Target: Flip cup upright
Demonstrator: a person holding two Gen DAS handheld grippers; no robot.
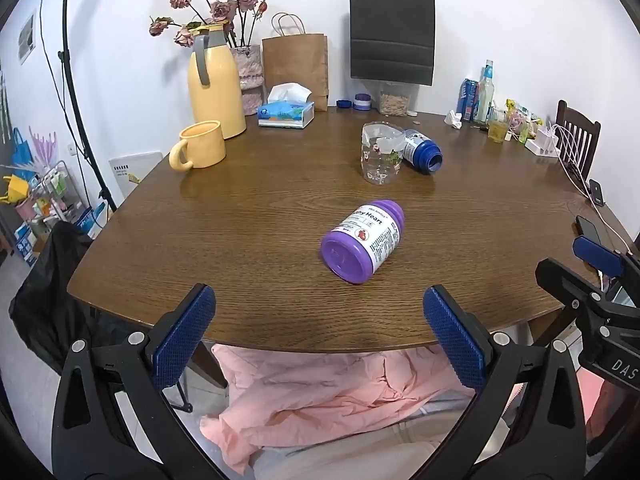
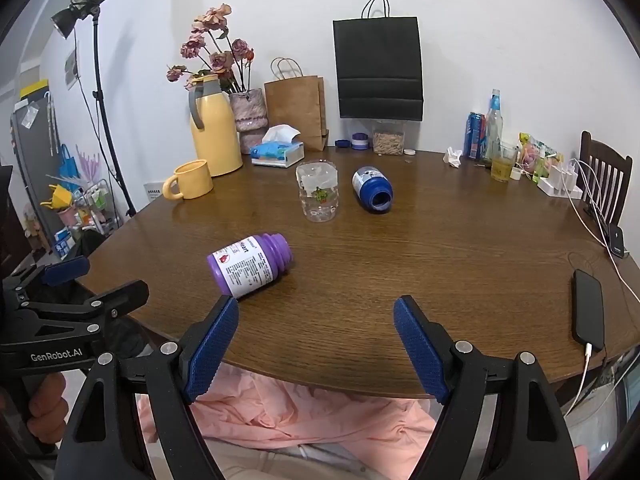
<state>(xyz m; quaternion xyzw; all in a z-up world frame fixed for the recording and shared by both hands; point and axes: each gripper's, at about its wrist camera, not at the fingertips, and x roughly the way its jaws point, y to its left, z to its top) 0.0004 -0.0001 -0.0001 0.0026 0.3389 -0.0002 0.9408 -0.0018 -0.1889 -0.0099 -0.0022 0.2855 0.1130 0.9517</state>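
A clear plastic cup (image 1: 382, 154) with printed flowers stands on the brown table mid-far; it also shows in the right wrist view (image 2: 318, 191). I cannot tell which end is up. A purple bottle (image 1: 362, 246) lies on its side near me, seen too in the right wrist view (image 2: 250, 270). A blue bottle (image 1: 422, 151) lies on its side beside the cup, also in the right wrist view (image 2: 373, 189). My left gripper (image 1: 318, 332) is open and empty over the table's front edge. My right gripper (image 2: 316, 346) is open and empty, just right of the purple bottle.
A yellow mug (image 1: 200, 145) and yellow jug (image 1: 214, 80) stand far left with a tissue box (image 1: 286, 114), vase and paper bags. Bottles, a glass and chargers crowd the far right (image 2: 500, 148). A phone (image 2: 588, 310) lies at the right edge.
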